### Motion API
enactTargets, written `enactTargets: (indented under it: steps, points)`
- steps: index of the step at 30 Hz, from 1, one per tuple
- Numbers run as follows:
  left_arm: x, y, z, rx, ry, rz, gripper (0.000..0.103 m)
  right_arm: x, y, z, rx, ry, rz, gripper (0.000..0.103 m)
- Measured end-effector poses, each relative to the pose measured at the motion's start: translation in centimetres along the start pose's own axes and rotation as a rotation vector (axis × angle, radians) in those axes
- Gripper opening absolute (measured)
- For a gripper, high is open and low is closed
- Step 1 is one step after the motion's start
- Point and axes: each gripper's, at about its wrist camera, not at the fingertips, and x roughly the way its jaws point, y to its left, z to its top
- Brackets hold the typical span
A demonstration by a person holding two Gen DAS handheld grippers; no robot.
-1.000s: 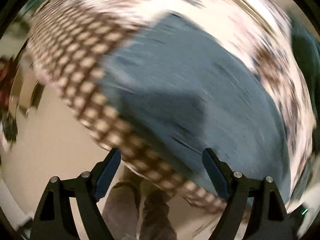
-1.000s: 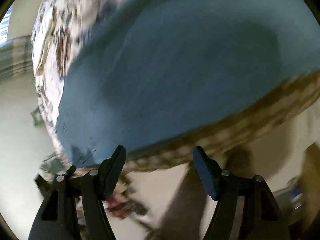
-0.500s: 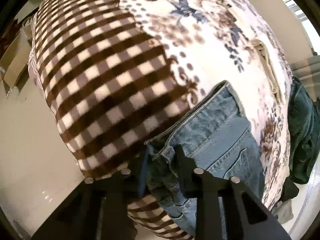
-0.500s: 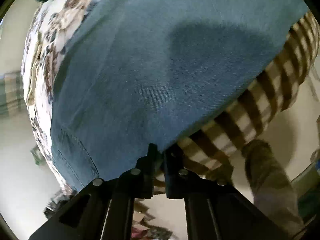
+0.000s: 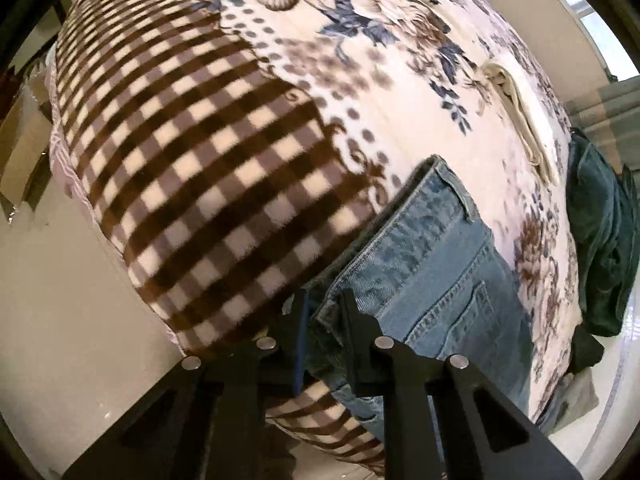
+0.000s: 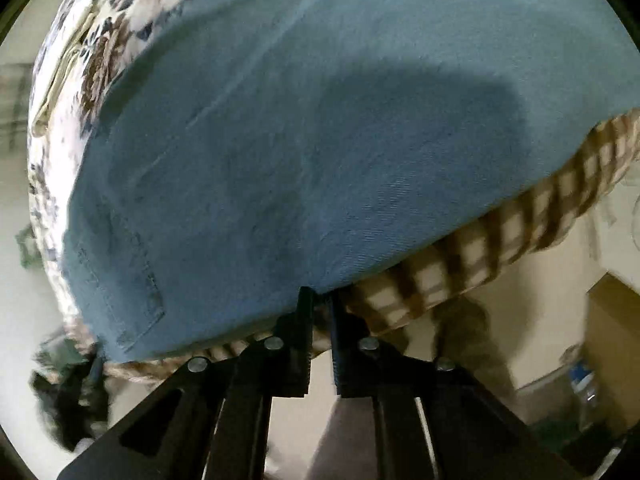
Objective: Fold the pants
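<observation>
Since a second ago both of our grippers have gone from wide open above the bed to clamped on the jeans. Our left gripper (image 5: 323, 320) now pinches the bunched waistband corner of the jeans (image 5: 432, 264) between its closed jaws, at the near edge of the blanket (image 5: 208, 148), where the brown check meets the floral print. To the right of the jeans, a dark green garment (image 5: 600, 240) hangs off the far side of the bed. Our right gripper (image 6: 320, 312) has its jaws nearly together on the near edge of the denim, which lies flat across the blanket, back pocket (image 6: 132, 280) at left.
</observation>
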Motion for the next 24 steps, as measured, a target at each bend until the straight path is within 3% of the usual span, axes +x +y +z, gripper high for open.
enactTargets:
  steps: [2, 3, 4, 6, 9, 11, 12, 13, 17, 21, 24]
  points:
    - [-0.5, 0.2, -0.1, -0.028, -0.002, -0.029, 0.016, 0.7, 0.3, 0.0, 0.043, 0.064, 0.113, 0.029]
    - [-0.6, 0.3, -0.1, -0.052, 0.003, -0.049, 0.023, 0.9, 0.6, -0.2, 0.062, 0.086, 0.164, 0.043]
    - [-0.4, 0.3, -0.1, -0.075, 0.019, -0.064, 0.031, 1.3, 1.1, -0.5, 0.077, 0.102, 0.219, 0.047]
    - [0.5, 0.3, 0.1, -0.096, 0.041, -0.07, 0.04, 2.5, 2.1, -0.7, 0.105, 0.121, 0.25, 0.047]
    - [2.0, -0.3, 0.5, -0.069, 0.052, -0.01, 0.041, 4.4, 2.3, -0.8, 0.174, 0.111, 0.233, 0.047]
    - [2.3, -0.7, 0.7, -0.048, 0.039, 0.01, 0.038, 4.8, 2.1, -1.1, 0.223, 0.059, 0.224, 0.019]
    - [2.1, -0.9, 0.7, -0.041, 0.025, 0.008, 0.032, 4.7, 2.3, -1.2, 0.219, 0.04, 0.188, 0.009]
    - [1.6, -1.2, 0.7, -0.02, 0.004, 0.017, 0.014, 4.5, 2.8, -1.4, 0.2, 0.023, 0.167, 0.004]
    - [-0.6, -1.5, 0.3, 0.017, -0.049, 0.005, 0.012, 3.1, 4.8, -2.1, 0.126, -0.02, 0.104, 0.003]
    - [-1.3, -1.0, 0.0, 0.022, -0.035, 0.005, 0.012, 2.0, 5.9, -2.8, 0.079, -0.031, 0.076, 0.002]
    - [0.5, 0.3, 0.1, 0.003, 0.004, 0.042, 0.013, 3.8, 5.5, -1.9, 0.08, 0.004, 0.058, 0.003]
